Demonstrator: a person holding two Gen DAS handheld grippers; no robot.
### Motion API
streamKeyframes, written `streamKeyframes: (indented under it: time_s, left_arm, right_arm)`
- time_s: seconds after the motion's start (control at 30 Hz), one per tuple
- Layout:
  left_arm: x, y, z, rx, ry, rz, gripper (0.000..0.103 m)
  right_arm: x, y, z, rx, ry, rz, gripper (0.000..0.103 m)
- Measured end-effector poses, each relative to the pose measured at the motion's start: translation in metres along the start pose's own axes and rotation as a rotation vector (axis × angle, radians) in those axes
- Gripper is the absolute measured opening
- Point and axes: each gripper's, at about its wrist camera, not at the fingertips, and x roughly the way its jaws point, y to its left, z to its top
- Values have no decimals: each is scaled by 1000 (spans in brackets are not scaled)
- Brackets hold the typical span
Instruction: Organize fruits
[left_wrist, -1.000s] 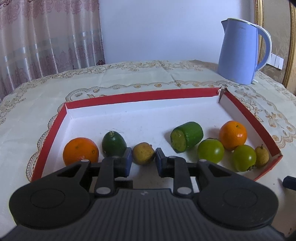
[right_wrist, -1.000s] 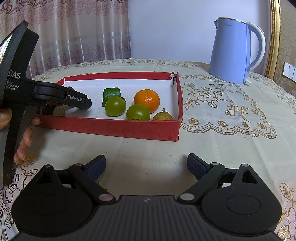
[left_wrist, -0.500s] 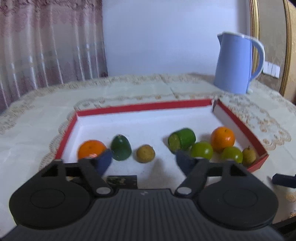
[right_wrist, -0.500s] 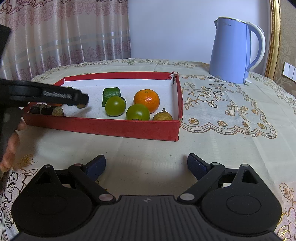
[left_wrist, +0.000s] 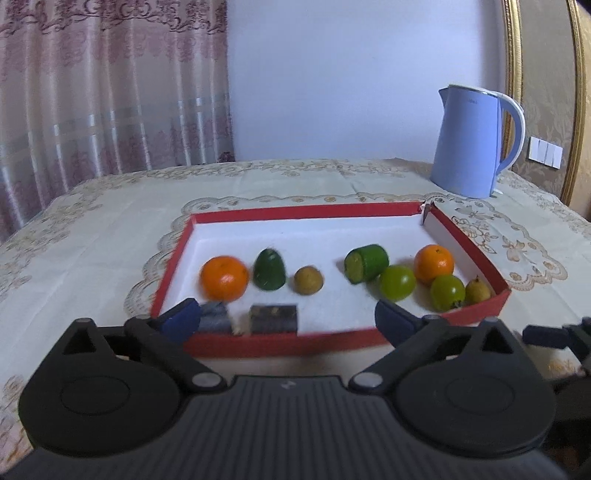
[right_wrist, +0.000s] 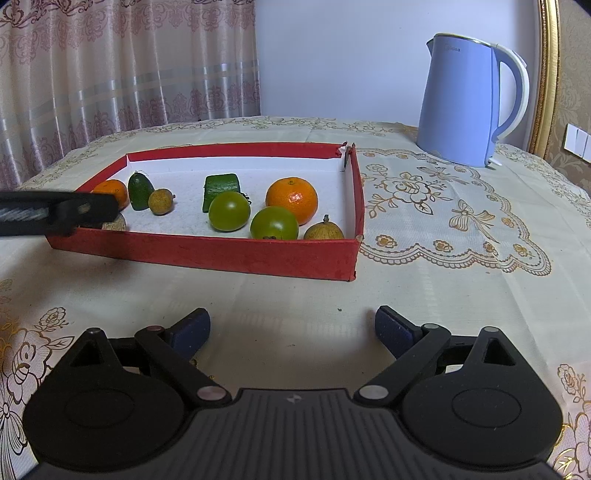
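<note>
A red tray (left_wrist: 306, 211) with a white floor holds the fruit. From left to right lie an orange (left_wrist: 224, 277), a green cone-shaped piece (left_wrist: 269, 268), a small brown fruit (left_wrist: 308, 280), a cut green piece (left_wrist: 366, 263), two green round fruits (left_wrist: 398, 282), a second orange (left_wrist: 433, 263) and a small brown pear-like fruit (left_wrist: 477, 291). Two dark chunks (left_wrist: 273, 317) lie by the near wall. My left gripper (left_wrist: 284, 317) hangs just before the tray's near wall, jaws opening, nothing between them. My right gripper (right_wrist: 291, 328) stands open over bare cloth, well short of the tray (right_wrist: 207, 251).
A blue kettle (left_wrist: 469, 147) stands on the table beyond the tray's far right corner. A lace-patterned cloth (right_wrist: 443, 206) covers the table. Curtains hang behind on the left. The left gripper's finger (right_wrist: 59, 212) crosses the tray's near left corner in the right wrist view.
My left gripper let go of the small brown fruit, spread its jaws wide and drew back and up out of the tray. The fruit stays where it was set. The right gripper has not moved.
</note>
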Motion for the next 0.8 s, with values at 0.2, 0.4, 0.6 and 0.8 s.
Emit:
streamKeyframes:
  time_s: [0.2,0.4,0.6,0.8]
  left_arm:
    - [-29,8,-11,-15,0,53,103]
    - [-45,13,-19,-57,18,79,103]
    - [-51,15,-20,-54,22,97,103]
    - [-49,17,-20,-63,34,93,103]
  right_arm:
    - [-9,0,-4,80,1,-42,99]
    - [-33,20,-4,129,-51,-126,99]
    - [-34,38,4,96,-39,-244,100]
    - [-37,42,7,115,-47,-206,100]
